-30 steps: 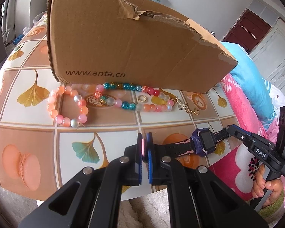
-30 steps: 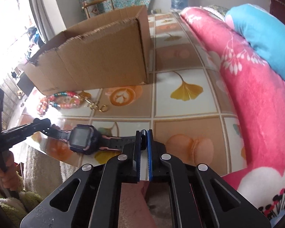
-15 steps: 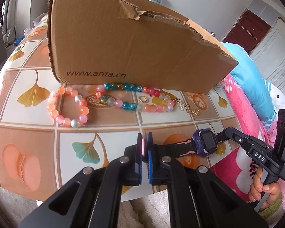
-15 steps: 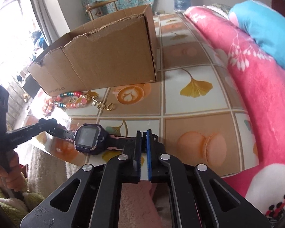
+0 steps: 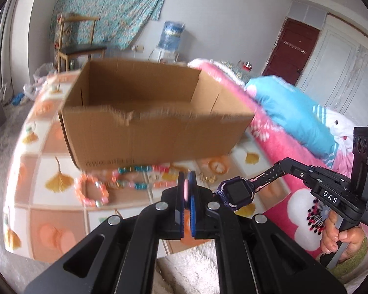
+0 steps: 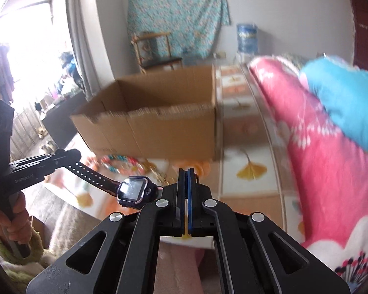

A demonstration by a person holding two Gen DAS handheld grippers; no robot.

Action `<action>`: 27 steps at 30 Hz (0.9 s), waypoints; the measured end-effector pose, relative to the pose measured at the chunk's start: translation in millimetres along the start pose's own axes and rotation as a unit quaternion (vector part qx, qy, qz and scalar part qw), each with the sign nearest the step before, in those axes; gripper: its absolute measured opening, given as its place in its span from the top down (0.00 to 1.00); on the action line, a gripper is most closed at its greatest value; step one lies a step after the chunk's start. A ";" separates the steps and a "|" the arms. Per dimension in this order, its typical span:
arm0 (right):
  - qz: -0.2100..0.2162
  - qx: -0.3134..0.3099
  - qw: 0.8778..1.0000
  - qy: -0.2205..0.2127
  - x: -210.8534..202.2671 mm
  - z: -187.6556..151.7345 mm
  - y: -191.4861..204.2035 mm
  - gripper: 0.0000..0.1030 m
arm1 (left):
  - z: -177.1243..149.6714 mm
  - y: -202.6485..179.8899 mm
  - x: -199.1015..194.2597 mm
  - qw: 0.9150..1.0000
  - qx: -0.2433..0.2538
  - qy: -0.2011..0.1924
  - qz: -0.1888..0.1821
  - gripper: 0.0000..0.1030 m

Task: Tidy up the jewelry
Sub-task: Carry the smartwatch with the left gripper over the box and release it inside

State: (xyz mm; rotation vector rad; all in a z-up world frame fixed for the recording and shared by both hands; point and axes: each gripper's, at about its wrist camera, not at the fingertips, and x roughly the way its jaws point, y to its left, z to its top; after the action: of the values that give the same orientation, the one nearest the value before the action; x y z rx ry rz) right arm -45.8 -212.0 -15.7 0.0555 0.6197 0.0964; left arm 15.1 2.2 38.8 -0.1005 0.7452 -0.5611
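A purple and black smartwatch point(image 5: 236, 192) hangs in the air between my two grippers, above the table's near edge. My left gripper point(image 5: 187, 186) is shut on one strap end. My right gripper point(image 6: 186, 178) is shut on the other strap end; the watch face point(image 6: 133, 191) shows to its left. An open cardboard box point(image 5: 154, 127) stands on the tiled table behind; its inside looks bare. Bead bracelets point(image 5: 127, 181) lie on the table in front of the box.
The table point(image 5: 36, 196) has an orange and white tile pattern. A pink blanket point(image 6: 319, 159) with a blue pillow point(image 5: 292, 112) lies to the right. A chair point(image 5: 78, 44) and a water bottle point(image 5: 170, 36) stand at the back wall.
Both grippers have lifted the watch up off the table together. The views now look over the box's rim into its open top.
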 end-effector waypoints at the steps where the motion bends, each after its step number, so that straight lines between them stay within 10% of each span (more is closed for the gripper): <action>1: 0.005 -0.008 1.000 -0.013 -4.0 8.9 3.6 1.00 | 9.9 -0.9 -8.6 1.000 0.009 -0.013 0.003 0.97; 9: 0.036 -0.105 0.990 -0.084 29.4 123.9 29.8 1.00 | 117.2 22.5 -14.6 0.995 0.069 -0.055 0.047 0.97; 15: 0.057 -0.099 0.993 0.035 148.3 193.1 20.8 1.00 | 185.5 75.5 73.0 0.994 0.057 0.052 0.075 0.97; 27: 0.016 -0.089 0.973 0.212 283.8 193.4 5.1 1.00 | 201.0 105.4 198.6 0.964 0.113 0.195 0.142 0.88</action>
State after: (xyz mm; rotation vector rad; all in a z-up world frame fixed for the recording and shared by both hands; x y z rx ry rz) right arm 296.2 -181.1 -21.9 -0.1314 1.0339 0.1978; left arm 314.6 -32.7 35.3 0.3355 1.0517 -0.3896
